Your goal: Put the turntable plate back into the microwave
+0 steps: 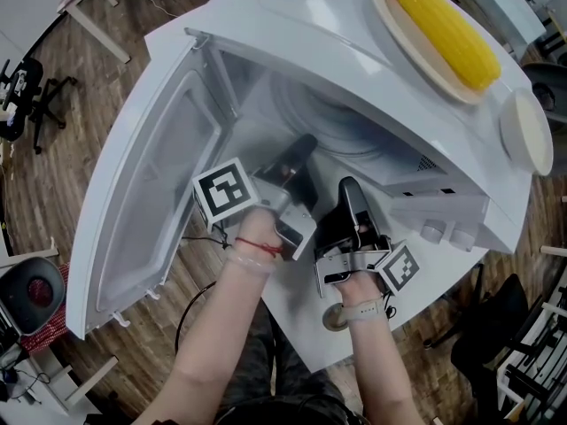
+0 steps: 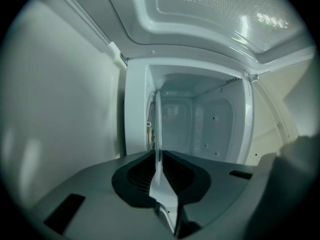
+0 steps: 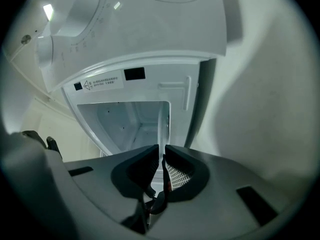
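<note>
The glass turntable plate (image 1: 354, 135) is clear and hard to make out in the head view, where it lies in the mouth of the white microwave (image 1: 292, 34). My left gripper (image 1: 304, 149) is shut on the plate's left rim, and my right gripper (image 1: 348, 189) is shut on its near rim. In the left gripper view the plate (image 2: 158, 129) shows edge-on as a thin glass line pinched in the gripper (image 2: 159, 158), with the cavity (image 2: 200, 124) ahead. The right gripper view shows the same thin rim (image 3: 161, 126) clamped in that gripper (image 3: 161, 158).
The microwave door (image 1: 151, 193) hangs wide open to the left. On top of the microwave an ear of corn (image 1: 443, 29) lies on a cream plate (image 1: 403, 34), with a white dish (image 1: 527, 131) beside it. Control knobs (image 1: 443, 233) sit right of the opening.
</note>
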Demonstrator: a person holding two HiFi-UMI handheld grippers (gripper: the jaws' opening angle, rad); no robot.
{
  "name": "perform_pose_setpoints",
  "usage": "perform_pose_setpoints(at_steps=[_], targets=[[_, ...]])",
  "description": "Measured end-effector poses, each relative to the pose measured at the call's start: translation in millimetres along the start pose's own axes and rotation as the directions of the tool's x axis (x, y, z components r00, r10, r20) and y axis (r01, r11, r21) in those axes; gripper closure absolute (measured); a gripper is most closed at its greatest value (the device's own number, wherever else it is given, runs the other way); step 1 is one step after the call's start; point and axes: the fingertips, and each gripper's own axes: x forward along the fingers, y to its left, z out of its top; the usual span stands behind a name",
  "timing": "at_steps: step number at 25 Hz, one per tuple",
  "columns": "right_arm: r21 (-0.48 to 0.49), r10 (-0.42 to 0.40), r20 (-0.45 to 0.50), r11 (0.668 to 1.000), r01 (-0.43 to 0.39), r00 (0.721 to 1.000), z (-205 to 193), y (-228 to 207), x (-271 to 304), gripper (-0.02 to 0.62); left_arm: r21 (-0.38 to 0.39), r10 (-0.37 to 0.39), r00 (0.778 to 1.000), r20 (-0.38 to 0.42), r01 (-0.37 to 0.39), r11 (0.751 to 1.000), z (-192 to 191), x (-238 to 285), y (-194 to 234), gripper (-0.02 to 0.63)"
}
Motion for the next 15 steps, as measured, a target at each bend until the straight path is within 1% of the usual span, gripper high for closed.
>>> perform_pose_setpoints(at_steps=[3, 7, 15], targets=[[-0.014, 0.003, -0.012, 1.000, -0.003, 1.000, 0, 2, 7, 0.552, -0.012, -0.020, 1.000, -0.012, 0.019, 1.000, -3, 2, -3, 0.569], [-0.017, 0.018, -0.017, 1.000, -0.019, 1.000, -1, 6, 14, 0.551, 0.008, -0.005, 0.999, -0.040, 0.005, 1.000, -7, 3, 1, 0.569], [-0.026, 0.009, -0.025, 1.000, -0.010, 1.000, -3, 6, 25, 0.551, 0.053, 0.031, 0.996, -0.083, -0.027, 0.998, -11, 0, 8, 0.569]])
